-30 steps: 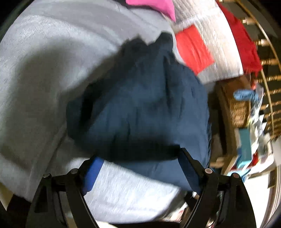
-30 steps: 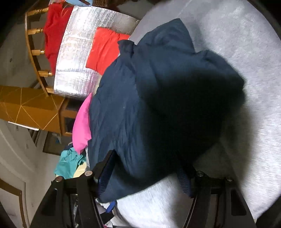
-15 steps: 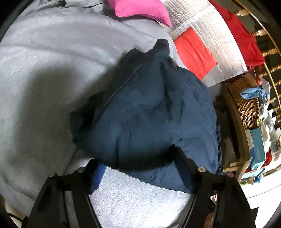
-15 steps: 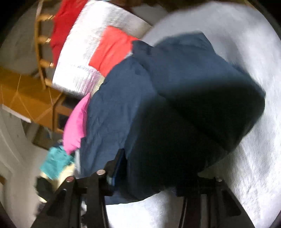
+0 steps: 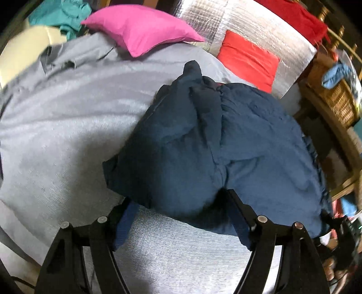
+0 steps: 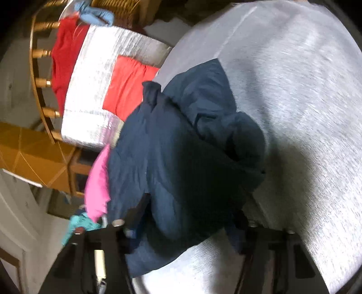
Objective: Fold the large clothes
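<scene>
A navy padded jacket lies bunched and folded over on a grey blanket. In the left wrist view my left gripper clasps the jacket's thick near fold; both blue-padded fingers press into its sides. In the right wrist view the same jacket fills the middle, its near part in deep shadow. My right gripper is shut on another thick fold, with its fingertips buried in the fabric. The grey blanket spreads to the right.
A pink pillow and teal clothes lie at the blanket's far edge. A silver quilted mat with a red patch lies beyond the jacket. At the right stand a wicker basket and a wooden rail.
The left gripper rose and rolled, so the pink pillow and teal clothes came into view. The right jaws narrowed on the jacket's fold. The jacket stayed between both pairs of fingers.
</scene>
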Available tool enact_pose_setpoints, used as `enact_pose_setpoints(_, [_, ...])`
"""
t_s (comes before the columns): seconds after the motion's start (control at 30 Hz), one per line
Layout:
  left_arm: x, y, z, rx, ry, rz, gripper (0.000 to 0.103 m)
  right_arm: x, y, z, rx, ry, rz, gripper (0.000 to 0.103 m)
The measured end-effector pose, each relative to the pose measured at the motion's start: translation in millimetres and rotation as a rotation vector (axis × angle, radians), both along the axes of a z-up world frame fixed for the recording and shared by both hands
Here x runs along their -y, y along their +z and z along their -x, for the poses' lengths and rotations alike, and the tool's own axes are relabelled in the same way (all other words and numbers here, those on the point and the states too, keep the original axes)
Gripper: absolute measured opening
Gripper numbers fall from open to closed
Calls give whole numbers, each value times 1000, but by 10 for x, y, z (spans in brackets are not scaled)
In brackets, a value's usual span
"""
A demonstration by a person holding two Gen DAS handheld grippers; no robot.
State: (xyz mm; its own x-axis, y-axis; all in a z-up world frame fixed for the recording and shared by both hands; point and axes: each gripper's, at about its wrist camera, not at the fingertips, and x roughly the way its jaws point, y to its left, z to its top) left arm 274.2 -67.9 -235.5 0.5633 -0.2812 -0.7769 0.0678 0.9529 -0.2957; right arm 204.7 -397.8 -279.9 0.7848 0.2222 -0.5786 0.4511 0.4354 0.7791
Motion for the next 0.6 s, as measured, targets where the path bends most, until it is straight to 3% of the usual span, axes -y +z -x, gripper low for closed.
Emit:
enact_pose_setpoints(0.13, [80,38,34,34,-6,-70,78,-212,316,-70,17,38,207,43])
enact_pose_setpoints(0.23, [122,57,53,44,-7,-93,78,-256,400,-50,37,50,277,43])
enact_pose_setpoints(0.33, [155,58,73,47,-14,-112,78,-163,205,-63,-39,39,207,43])
enact_pose_setpoints(0.6, [176,45,56,58,-13,-139,78,-133,190,-37,-44,47,186,46])
